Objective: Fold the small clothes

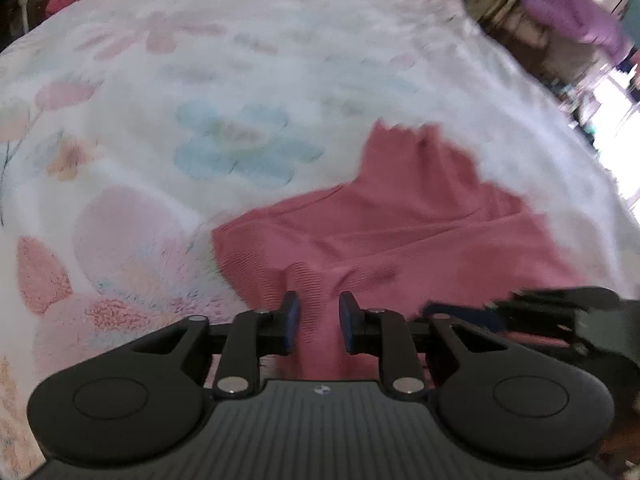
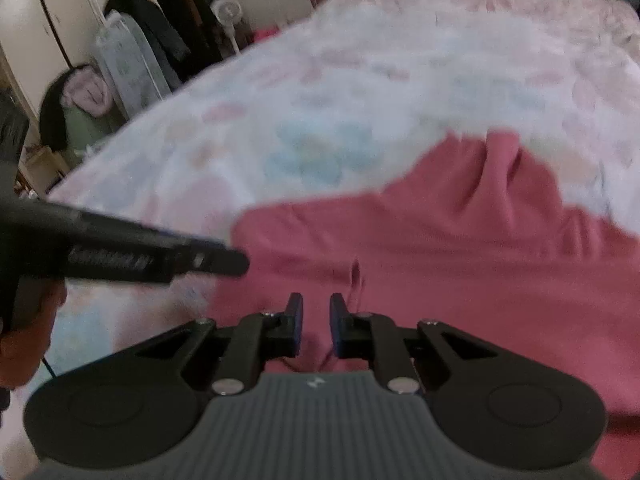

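Small pink ribbed knit garment [image 1: 400, 220] lay on the floral bedspread [image 1: 200, 100], near edge pinched in both the left claw [image 1: 319, 322] and right claw [image 2: 316, 330], each narrowly parted around fabric; judged light, limp, best gripped at hems.

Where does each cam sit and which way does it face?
Left wrist: on the left gripper, looking along its fingers over the pink garment on the floral bedspread; right gripper at right edge.
Right wrist: on the right gripper, facing the same garment; left gripper enters from left.
Shared: garment, bedspread, standing fan.
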A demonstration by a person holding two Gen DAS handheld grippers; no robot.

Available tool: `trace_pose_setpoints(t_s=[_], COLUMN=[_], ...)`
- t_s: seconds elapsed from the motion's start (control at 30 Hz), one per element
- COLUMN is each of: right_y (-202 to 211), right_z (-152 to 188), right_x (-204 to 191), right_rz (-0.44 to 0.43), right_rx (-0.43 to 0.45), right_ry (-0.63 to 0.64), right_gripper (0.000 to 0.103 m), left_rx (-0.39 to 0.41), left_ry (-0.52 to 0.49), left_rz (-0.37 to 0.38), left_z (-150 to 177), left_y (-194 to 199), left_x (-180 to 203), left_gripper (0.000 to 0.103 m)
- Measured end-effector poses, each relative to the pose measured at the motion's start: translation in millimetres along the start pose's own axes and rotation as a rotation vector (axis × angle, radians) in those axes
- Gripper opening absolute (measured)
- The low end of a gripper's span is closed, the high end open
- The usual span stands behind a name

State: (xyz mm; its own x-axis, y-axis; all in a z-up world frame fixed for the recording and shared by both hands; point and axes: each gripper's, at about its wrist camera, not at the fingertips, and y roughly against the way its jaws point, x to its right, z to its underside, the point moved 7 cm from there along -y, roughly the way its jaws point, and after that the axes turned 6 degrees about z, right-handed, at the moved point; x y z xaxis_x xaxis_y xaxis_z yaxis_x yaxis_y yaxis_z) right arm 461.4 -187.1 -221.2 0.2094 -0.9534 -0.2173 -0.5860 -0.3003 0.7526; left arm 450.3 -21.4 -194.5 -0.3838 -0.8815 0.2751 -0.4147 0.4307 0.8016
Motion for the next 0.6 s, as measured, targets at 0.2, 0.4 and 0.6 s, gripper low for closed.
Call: trace_pose_setpoints(t_s=[0.2, 0.4, 0.6], right_y=[-12, 29, 38], right_z=[23, -14, -66], right_x=[7, 44, 124], right_rz=[-0.020, -0.038, 0.070], right_rx=[-0.030, 0.041, 0.050], right_ry=[-0.021, -0.002, -0.011], right_gripper=[0.011, 0.025, 0.027], left_rx=[0.023, 0.085, 0.083], left_ry=[0.095, -0.057, -0.130], left_rz=[0.008, 0.026, 0.090], left_z=[9, -35, -80], left_y=[-5, 25, -2], left_x=[-16, 0, 19], left_gripper=[0.020, 0.032, 0.042])
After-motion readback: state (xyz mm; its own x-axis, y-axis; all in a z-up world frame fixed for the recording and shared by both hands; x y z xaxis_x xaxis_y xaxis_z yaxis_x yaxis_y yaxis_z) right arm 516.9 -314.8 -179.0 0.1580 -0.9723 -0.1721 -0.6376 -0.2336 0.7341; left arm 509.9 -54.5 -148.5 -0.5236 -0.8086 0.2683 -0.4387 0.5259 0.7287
